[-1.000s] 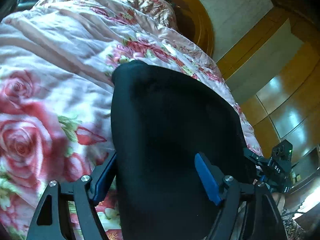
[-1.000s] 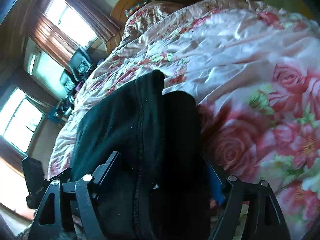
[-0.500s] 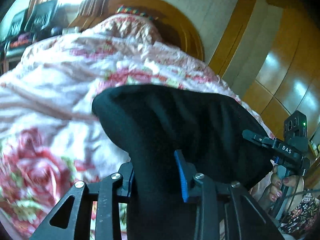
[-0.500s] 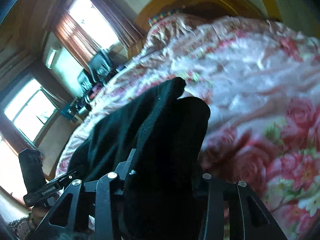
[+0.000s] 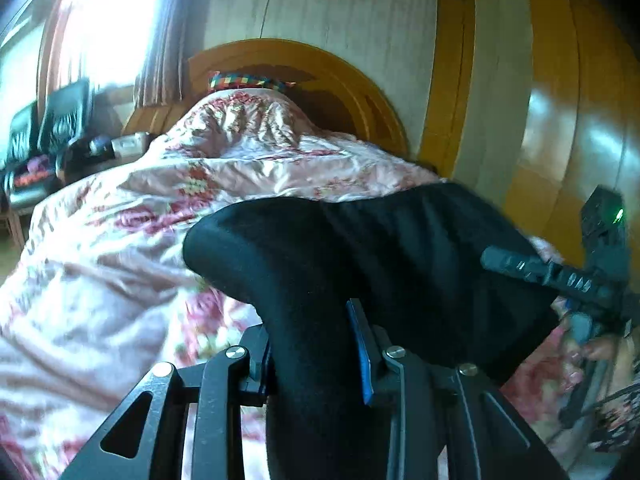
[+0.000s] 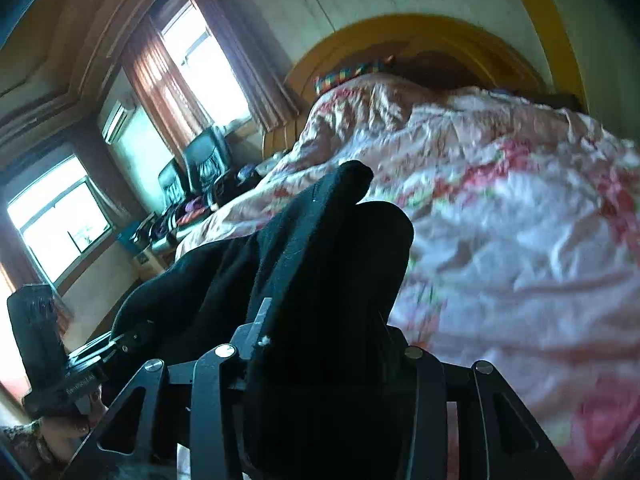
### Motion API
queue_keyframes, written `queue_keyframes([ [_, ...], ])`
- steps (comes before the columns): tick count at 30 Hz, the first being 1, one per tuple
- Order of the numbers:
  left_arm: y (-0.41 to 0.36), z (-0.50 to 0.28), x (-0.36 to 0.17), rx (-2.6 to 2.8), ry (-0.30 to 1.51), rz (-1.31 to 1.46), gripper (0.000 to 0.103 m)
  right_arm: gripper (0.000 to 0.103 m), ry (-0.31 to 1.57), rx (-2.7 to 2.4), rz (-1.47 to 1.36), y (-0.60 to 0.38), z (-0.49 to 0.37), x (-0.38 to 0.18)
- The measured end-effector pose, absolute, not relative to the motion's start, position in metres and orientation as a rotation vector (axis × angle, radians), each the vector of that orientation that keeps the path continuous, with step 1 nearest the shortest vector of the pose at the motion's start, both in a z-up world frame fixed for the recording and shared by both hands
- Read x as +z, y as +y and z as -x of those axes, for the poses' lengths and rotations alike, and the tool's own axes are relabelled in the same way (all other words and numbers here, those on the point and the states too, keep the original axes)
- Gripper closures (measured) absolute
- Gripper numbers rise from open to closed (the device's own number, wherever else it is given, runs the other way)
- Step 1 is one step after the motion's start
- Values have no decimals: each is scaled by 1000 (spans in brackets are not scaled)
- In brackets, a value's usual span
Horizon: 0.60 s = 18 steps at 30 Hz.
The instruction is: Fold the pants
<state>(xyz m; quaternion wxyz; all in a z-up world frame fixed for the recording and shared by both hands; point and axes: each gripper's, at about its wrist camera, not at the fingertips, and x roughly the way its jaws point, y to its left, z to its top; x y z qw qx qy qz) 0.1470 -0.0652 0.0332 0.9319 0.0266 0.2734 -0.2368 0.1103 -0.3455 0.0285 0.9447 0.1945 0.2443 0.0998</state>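
You are lifting the black pants (image 5: pixel 380 264) off the floral quilt (image 5: pixel 104 264), left gripper (image 5: pixel 316 360) and right gripper (image 6: pixel 320 344) each clamping a bunched edge; the fold itself is not yet laid.

I count one pair of black pants (image 5: pixel 384 264), bunched in a single bundle above one floral quilt (image 5: pixel 120 264) on one bed. Two grippers are in my views: my left gripper (image 5: pixel 316 356) and my right gripper (image 6: pixel 320 348). One arched wooden headboard (image 5: pixel 352 80), one multicoloured pillow edge (image 5: pixel 248 80) beneath it. Two black chairs (image 6: pixel 200 164) by the far wall, two bright windows (image 6: pixel 60 224), one air conditioner (image 6: pixel 118 120) between them.
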Motion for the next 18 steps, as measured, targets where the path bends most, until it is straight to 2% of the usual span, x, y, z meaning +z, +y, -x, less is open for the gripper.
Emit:
queue_keyframes([
  [4, -82, -192, -3, -425, 660, -131, 70, 60, 574, 116, -436, -363, -148, 0],
  [7, -88, -205, -37, -377, 701, -194, 59, 54, 662, 10, -426, -376, -162, -30],
  [9, -88, -204, -44, -359, 668, -217, 49, 33, 685, -5, -446, -387, -162, -47],
  [10, -88, -202, -47, -346, 658, -223, 47, 29, 694, -9, -457, -391, -162, -51],
  [11, -87, -201, -47, -337, 651, -222, 44, 28, 700, -4, -472, -393, -160, -54],
  [18, -81, -168, -37, -227, 679, -163, 43, 27, 666, -96, -395, -369, -124, -27],
])
